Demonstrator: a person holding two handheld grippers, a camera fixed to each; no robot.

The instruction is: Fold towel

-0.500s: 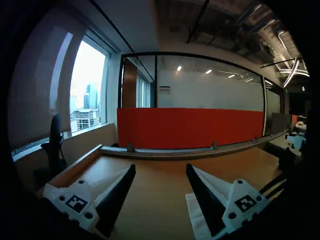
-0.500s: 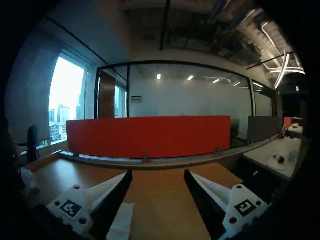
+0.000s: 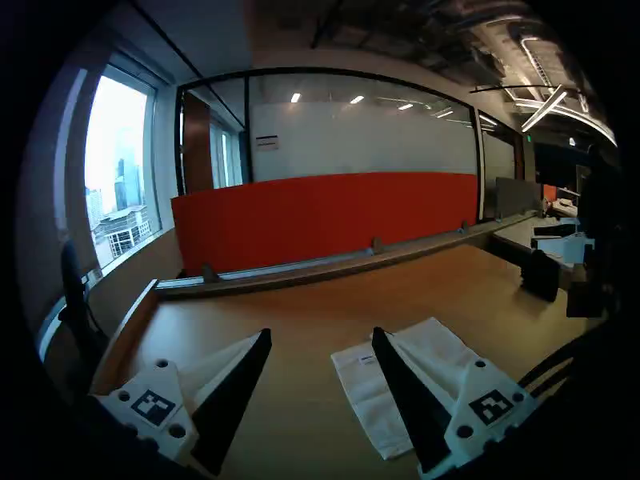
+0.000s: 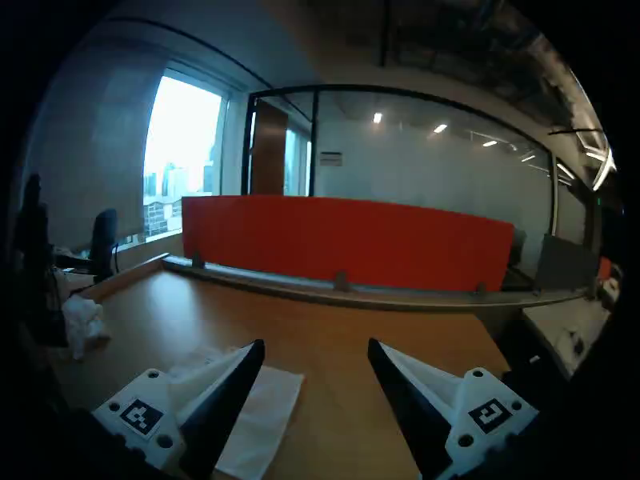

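White towel [image 3: 368, 388], laid flat on the wooden desk [image 3: 320, 296], is found right of the left gripper [image 3: 320, 334] and left of the right gripper [image 4: 316, 344]; both are held apart, empty.

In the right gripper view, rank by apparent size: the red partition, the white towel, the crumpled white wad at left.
1. Red partition, clearly largest.
2. White towel, partly hidden behind the right gripper; its nearness to the camera inflates it.
3. Crumpled white wad, smallest.
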